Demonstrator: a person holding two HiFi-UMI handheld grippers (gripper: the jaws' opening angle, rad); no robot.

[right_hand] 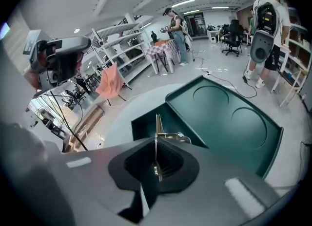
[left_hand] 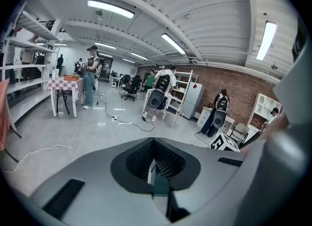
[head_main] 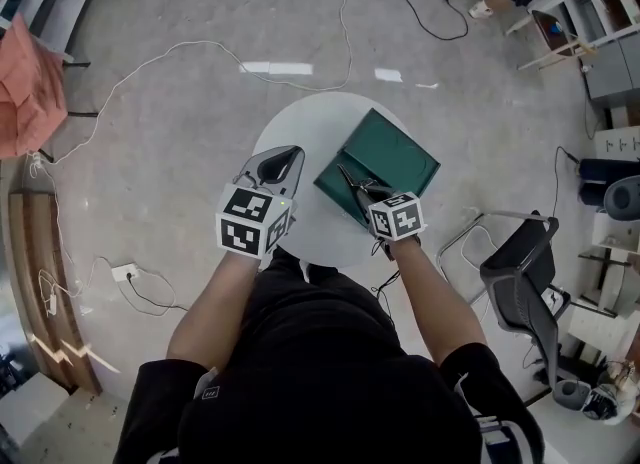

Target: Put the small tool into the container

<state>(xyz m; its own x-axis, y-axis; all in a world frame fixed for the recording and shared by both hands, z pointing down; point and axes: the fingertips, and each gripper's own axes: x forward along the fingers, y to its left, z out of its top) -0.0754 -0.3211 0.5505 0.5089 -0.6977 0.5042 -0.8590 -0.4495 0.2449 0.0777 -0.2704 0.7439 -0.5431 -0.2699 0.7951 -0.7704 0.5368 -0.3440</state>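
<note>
Left hand-held gripper (head_main: pixel 290 157) pinched shut, empty, over bare round white surface (head_main: pixel 300 122). Right hand-held gripper (right_hand: pixel 156 144) clamped on thin shiny metal tool (right_hand: pixel 157 128), above smooth dark-green rectangular container (head_main: pixel 395 157) at surface's right edge.

1. We find the container (head_main: pixel 400 152) on the right half of the table (head_main: pixel 300 120).
2. The left gripper (head_main: pixel 290 157) hangs over the table, left of the container.
3. The right gripper (head_main: pixel 348 176) is above the container's near edge, with the small tool (right_hand: pixel 157 125) between its jaws.
</note>
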